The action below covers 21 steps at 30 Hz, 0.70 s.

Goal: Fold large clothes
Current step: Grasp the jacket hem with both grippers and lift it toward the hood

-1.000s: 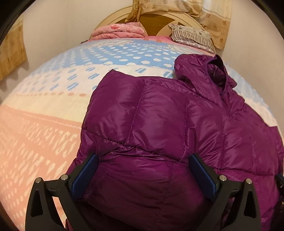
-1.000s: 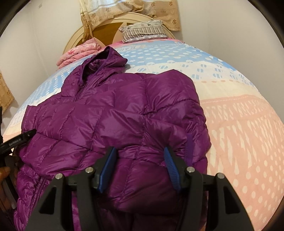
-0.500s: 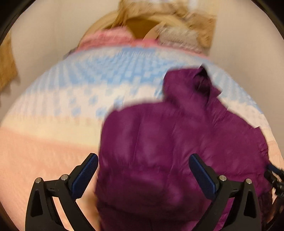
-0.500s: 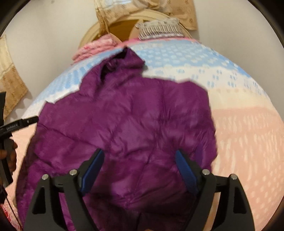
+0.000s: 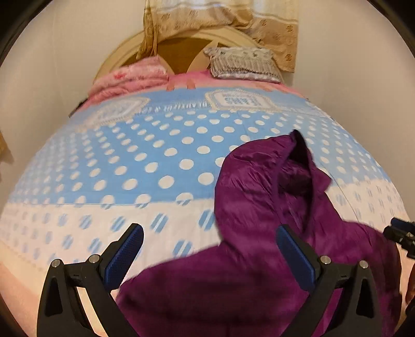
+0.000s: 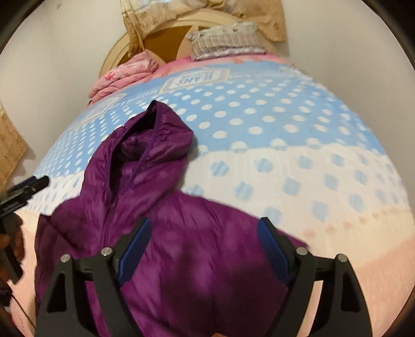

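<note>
Purple jacket lies lengthwise, hood far, hem near. Right gripper over its middle, left gripper off its left edge; both spread, holding nothing.

One purple jacket lies on the bed, and it has one hood, up at about 11 o'clock from the jacket's body in the right wrist view. There is one bed with one spotted cover. At its far end, toward 12 o'clock, stands one headboard, with one striped pillow at 1 o'clock and one folded pink blanket at 11 o'clock. One patterned curtain hangs above them. Two grippers show: the left gripper and the right gripper, each with two blue-padded fingers.
</note>
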{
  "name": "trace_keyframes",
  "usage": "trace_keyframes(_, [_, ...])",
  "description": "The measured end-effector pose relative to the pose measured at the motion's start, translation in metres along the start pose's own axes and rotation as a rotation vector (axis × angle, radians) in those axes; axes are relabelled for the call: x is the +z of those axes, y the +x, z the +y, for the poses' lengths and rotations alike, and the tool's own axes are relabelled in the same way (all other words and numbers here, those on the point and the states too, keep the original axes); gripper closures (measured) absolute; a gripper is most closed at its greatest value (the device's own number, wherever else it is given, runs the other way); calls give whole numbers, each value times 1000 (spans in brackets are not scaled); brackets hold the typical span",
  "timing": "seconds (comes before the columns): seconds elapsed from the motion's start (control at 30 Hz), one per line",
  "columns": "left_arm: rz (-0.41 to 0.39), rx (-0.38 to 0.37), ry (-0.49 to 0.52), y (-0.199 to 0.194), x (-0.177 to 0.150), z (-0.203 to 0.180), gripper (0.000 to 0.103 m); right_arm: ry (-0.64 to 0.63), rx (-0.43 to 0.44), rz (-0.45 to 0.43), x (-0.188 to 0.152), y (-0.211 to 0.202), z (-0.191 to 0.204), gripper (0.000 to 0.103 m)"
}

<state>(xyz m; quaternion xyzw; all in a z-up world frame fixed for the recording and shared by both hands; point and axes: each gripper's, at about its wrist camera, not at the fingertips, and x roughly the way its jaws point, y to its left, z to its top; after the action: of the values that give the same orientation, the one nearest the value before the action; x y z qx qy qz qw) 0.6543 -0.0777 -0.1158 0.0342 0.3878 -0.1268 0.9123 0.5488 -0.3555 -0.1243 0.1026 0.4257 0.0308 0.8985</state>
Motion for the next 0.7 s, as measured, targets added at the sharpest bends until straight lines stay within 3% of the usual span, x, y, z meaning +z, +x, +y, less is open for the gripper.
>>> trace_keyframes(0.13, [51,-29,-34,41,20,0,1,-50,0,6,34,30,12,18])
trace_keyframes(0.27, [45,-16,-24,64,35,-2,1,-77,-6,11,63,58,23,18])
trace_keyframes(0.7, [35,-58,13,104,55,-14,1,-68,4,15,99,105,33,17])
